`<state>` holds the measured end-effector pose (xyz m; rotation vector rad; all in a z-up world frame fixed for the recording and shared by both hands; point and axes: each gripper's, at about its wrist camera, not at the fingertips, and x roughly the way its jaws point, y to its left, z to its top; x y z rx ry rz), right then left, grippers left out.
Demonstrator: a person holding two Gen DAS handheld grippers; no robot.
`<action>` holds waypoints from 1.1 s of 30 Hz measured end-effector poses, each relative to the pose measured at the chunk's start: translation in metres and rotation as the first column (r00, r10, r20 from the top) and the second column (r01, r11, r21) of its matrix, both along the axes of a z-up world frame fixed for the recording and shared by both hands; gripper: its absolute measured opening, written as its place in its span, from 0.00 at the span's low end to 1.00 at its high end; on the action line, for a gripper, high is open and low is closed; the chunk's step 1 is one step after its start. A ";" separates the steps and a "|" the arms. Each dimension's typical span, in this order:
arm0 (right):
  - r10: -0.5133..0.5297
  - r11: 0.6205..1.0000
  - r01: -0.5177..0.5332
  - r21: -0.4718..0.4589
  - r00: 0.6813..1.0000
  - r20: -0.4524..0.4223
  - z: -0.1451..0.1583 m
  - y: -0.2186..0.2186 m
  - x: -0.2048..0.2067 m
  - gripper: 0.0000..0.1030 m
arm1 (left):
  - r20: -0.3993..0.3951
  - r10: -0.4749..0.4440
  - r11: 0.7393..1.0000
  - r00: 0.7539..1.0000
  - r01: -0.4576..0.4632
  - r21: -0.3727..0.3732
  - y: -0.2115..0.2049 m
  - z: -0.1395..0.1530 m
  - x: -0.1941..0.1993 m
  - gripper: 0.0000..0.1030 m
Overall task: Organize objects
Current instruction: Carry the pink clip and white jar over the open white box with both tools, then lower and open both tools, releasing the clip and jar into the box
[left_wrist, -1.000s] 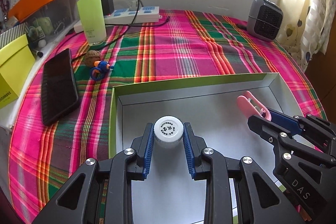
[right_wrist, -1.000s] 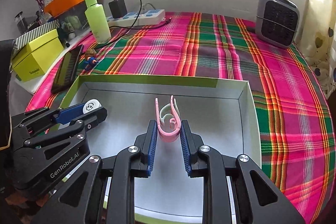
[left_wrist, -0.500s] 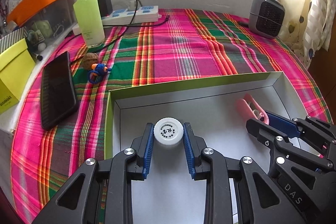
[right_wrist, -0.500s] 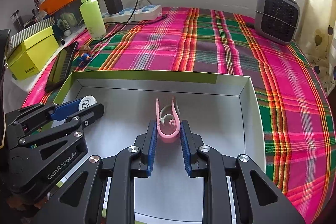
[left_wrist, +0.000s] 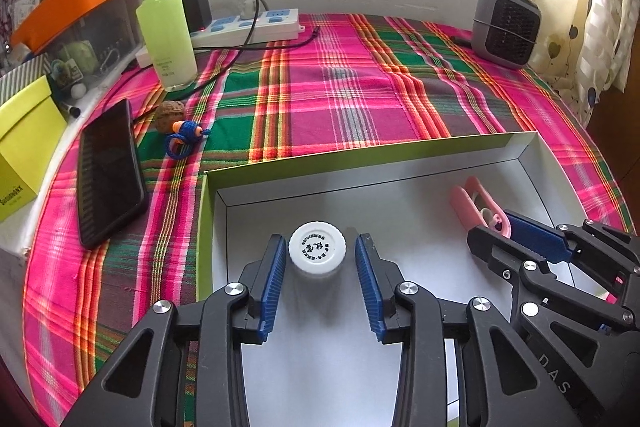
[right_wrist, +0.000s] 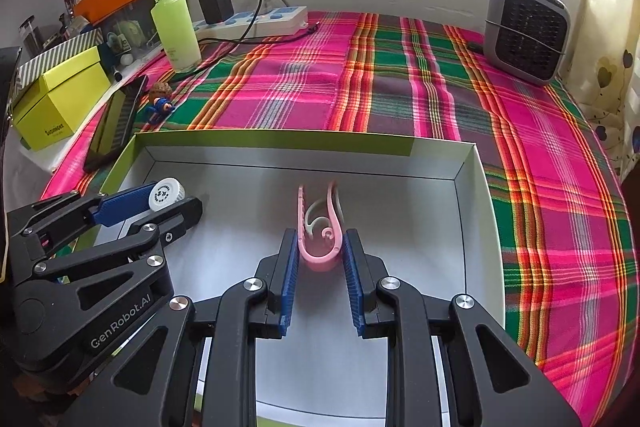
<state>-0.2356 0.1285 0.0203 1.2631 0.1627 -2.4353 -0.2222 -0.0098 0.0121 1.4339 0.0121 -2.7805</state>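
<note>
Left wrist view shows the left gripper (left_wrist: 320,279) now parted from the white-capped bottle (left_wrist: 317,250), released inside the box (left_wrist: 360,157), while the right gripper (right_wrist: 320,275) still pinches the pink clip (right_wrist: 320,227) there.

Pink clip (right_wrist: 320,227), white cap (left_wrist: 317,247) (blue-padded tongs), plaid cloth (left_wrist: 352,99).

Around the open box (right_wrist: 280,146), the plaid-clothed table (right_wrist: 400,87) carries a phone (left_wrist: 108,171), green bottle (left_wrist: 167,31), power strip (left_wrist: 256,23) and heater (right_wrist: 526,27).
</note>
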 end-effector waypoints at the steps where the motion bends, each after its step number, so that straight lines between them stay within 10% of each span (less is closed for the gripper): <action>1: -0.002 1.000 0.002 -0.002 1.000 -0.002 0.001 0.000 0.000 0.23 | 0.001 0.001 1.000 1.000 -0.001 -0.005 0.000 0.000 0.000 0.35; 33: -0.057 0.996 0.050 -0.072 0.994 -0.099 0.035 0.033 0.080 0.34 | -0.087 0.017 0.999 0.996 -0.013 0.042 -0.010 0.038 0.086 0.51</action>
